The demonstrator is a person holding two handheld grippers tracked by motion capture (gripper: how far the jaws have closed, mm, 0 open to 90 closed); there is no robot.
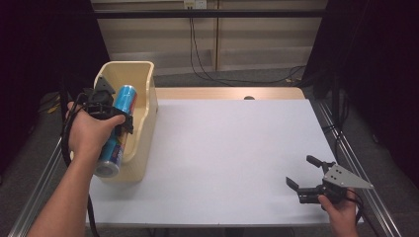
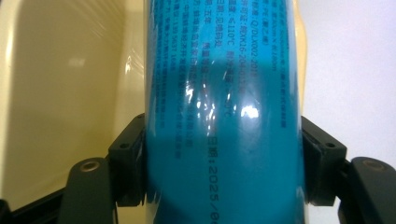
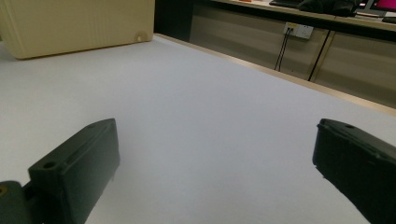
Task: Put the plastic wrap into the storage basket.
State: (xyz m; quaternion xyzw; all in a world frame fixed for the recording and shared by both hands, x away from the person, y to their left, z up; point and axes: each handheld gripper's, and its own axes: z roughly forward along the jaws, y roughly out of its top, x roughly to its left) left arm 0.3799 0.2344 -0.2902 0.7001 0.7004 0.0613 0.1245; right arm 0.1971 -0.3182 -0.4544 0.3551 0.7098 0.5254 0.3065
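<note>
A blue cylindrical can [image 1: 120, 123] with small printed text lies lengthwise over the cream plastic bin [image 1: 141, 79] at the table's left edge. My left gripper [image 1: 121, 121] is shut on the can, its two black jaws pressing the can's sides [image 2: 224, 116]. The can's near end sticks out past the bin's front. My right gripper [image 1: 302, 173] hovers low over the white table [image 1: 232, 148] near the front right corner, jaws wide apart with nothing between them; its fingertips [image 3: 77, 172] frame bare tabletop.
The cream bin [image 3: 79, 25] stands along the table's left side. A metal rail runs along each side of the table. Cables hang down the wall behind. The white tabletop [image 3: 201, 107] stretches between the two grippers.
</note>
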